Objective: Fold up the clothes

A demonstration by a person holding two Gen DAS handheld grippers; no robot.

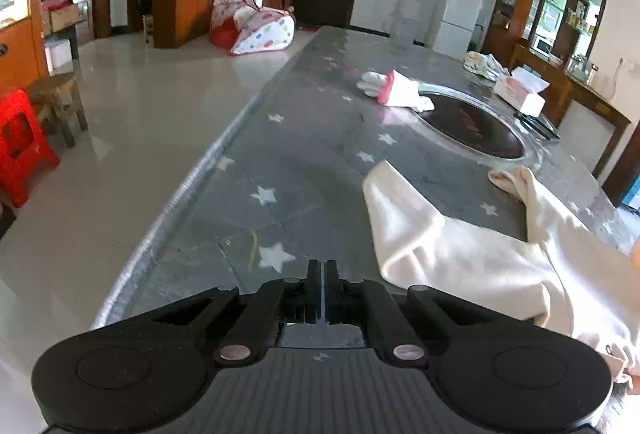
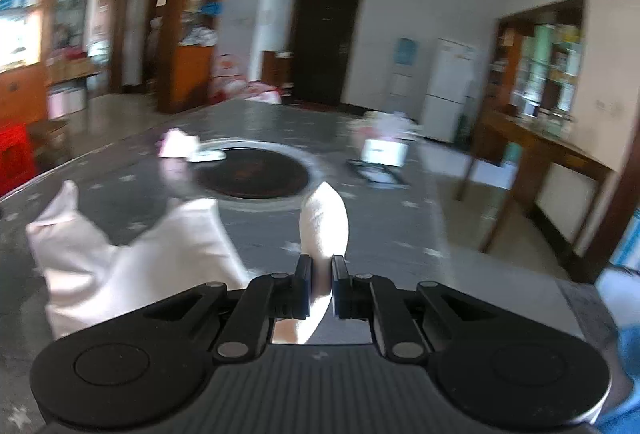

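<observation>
Cream cotton garment (image 1: 460,254) lies rumpled on grey star-patterned surface (image 1: 280,153), near front edge, short of dark round inset (image 1: 472,129). Right tongs (image 2: 321,276) pinch raised fold of cloth between narrow jaws, lifting it clear of surface, likely to carry it across for a fold. Left tongs (image 1: 321,292) hover just beside garment's left edge, jaws pressed together, gripping nothing. Right view motion-blurred. Small white-and-pink cloth (image 1: 394,89) and pink tissue box (image 1: 520,93) sit well apart, beyond inset.
</observation>
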